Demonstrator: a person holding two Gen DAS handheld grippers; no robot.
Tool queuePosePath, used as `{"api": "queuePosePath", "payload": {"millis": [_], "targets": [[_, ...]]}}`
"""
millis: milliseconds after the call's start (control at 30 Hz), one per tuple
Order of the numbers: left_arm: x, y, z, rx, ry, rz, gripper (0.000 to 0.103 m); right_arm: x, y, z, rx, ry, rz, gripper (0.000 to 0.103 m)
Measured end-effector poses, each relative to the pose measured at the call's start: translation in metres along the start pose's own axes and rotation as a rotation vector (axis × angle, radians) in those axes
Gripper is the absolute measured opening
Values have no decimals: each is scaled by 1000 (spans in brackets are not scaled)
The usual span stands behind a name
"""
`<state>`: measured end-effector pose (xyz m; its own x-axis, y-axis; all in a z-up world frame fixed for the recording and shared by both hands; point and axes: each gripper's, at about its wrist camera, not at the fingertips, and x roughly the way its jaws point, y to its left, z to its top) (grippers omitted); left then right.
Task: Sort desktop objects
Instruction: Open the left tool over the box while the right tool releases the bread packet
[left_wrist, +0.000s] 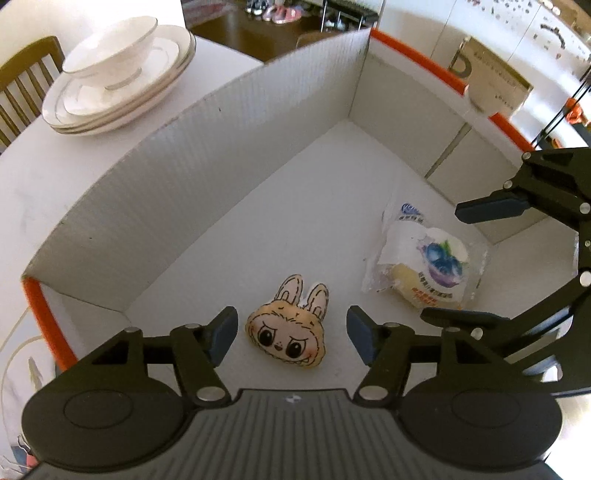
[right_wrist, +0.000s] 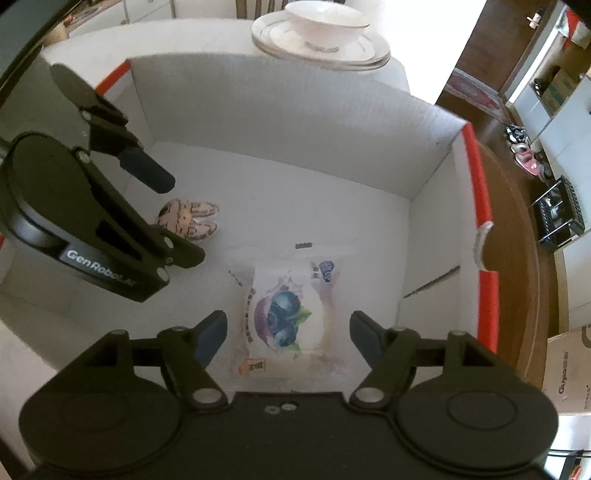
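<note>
A white box (left_wrist: 207, 155) with orange edges holds two things. A tan bunny-face plush (left_wrist: 286, 334) lies on its floor, between the open fingers of my left gripper (left_wrist: 291, 338), which hovers over it. A clear snack packet with a blueberry picture (left_wrist: 428, 266) lies to its right. In the right wrist view the packet (right_wrist: 288, 317) lies between the open fingers of my right gripper (right_wrist: 288, 338). The left gripper (right_wrist: 177, 218) also shows there, open over the plush (right_wrist: 188, 219). The right gripper (left_wrist: 458, 266) shows in the left wrist view, open over the packet.
A stack of white plates with a bowl (left_wrist: 118, 77) stands on the white table beyond the box; it also shows in the right wrist view (right_wrist: 321, 33). A wooden chair (left_wrist: 26, 88) is at the far left. A cardboard box (right_wrist: 569, 369) sits at the right.
</note>
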<state>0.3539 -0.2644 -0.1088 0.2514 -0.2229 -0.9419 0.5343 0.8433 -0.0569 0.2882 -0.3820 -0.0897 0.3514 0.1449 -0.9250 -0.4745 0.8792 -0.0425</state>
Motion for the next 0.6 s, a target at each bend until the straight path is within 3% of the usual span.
{"api": "queuePosePath", "payload": {"millis": [333,600], "targets": [[-43,-3,-17,-5,-107,-34,64,-31,-8,-1,15,-79,32,76],[-85,-15,-34,-14,-219,-9,64,-59,21,-4,34,-149,36,76]]}}
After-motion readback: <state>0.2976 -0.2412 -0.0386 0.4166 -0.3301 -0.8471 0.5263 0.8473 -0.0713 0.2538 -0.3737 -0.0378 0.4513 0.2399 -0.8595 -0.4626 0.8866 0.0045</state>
